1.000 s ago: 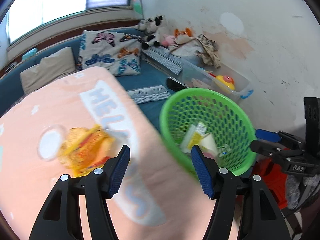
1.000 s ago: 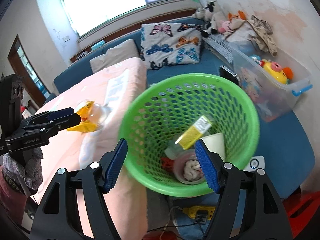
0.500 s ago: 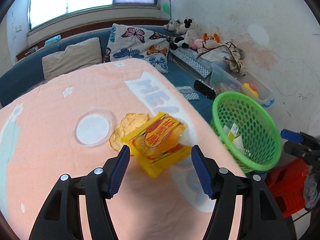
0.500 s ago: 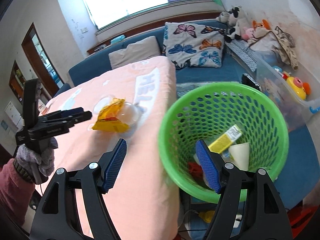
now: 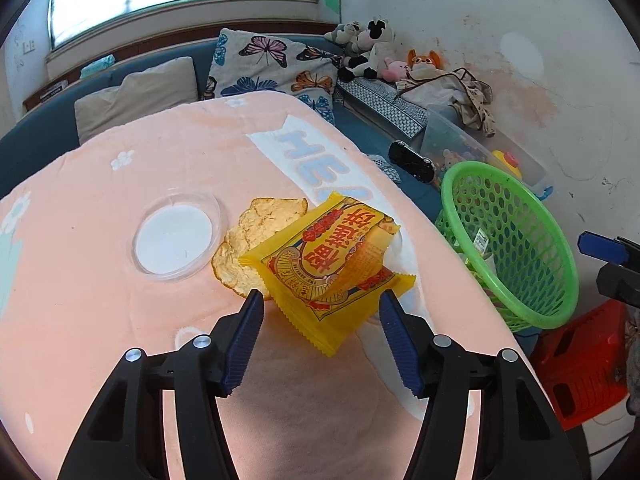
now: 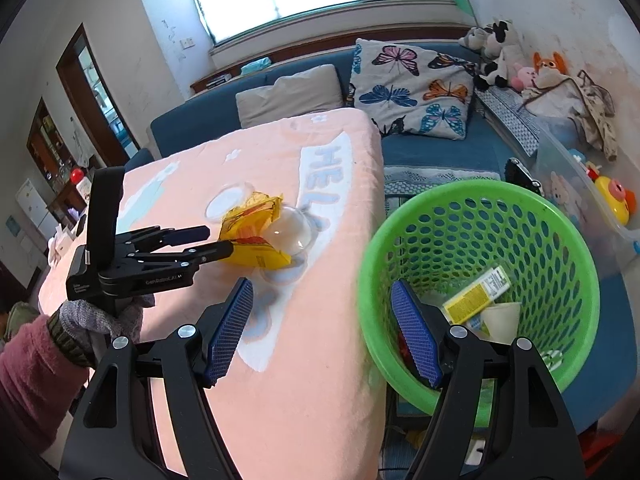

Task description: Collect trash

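Note:
A yellow snack wrapper (image 5: 332, 264) lies on the pink blanket (image 5: 100, 320), partly over a round cracker (image 5: 256, 236) and beside a clear plastic lid (image 5: 176, 238). My left gripper (image 5: 320, 320) is open just in front of the wrapper's near edge, apart from it. In the right wrist view the left gripper (image 6: 212, 240) points at the wrapper (image 6: 256, 236), which rests against a clear dome lid (image 6: 290, 230). My right gripper (image 6: 320, 328) is open and empty over the blanket's edge beside the green basket (image 6: 568, 240), which holds trash.
The green basket (image 5: 540, 240) stands right of the bed above a red stool (image 5: 584, 360). A blue sofa with a butterfly pillow (image 6: 412, 88) and stuffed toys lies behind. A clear toy bin (image 6: 580, 184) sits along the right wall.
My left gripper swung from the basket to the blanket and closed in on the yellow wrapper. The right gripper drew back and left from over the basket.

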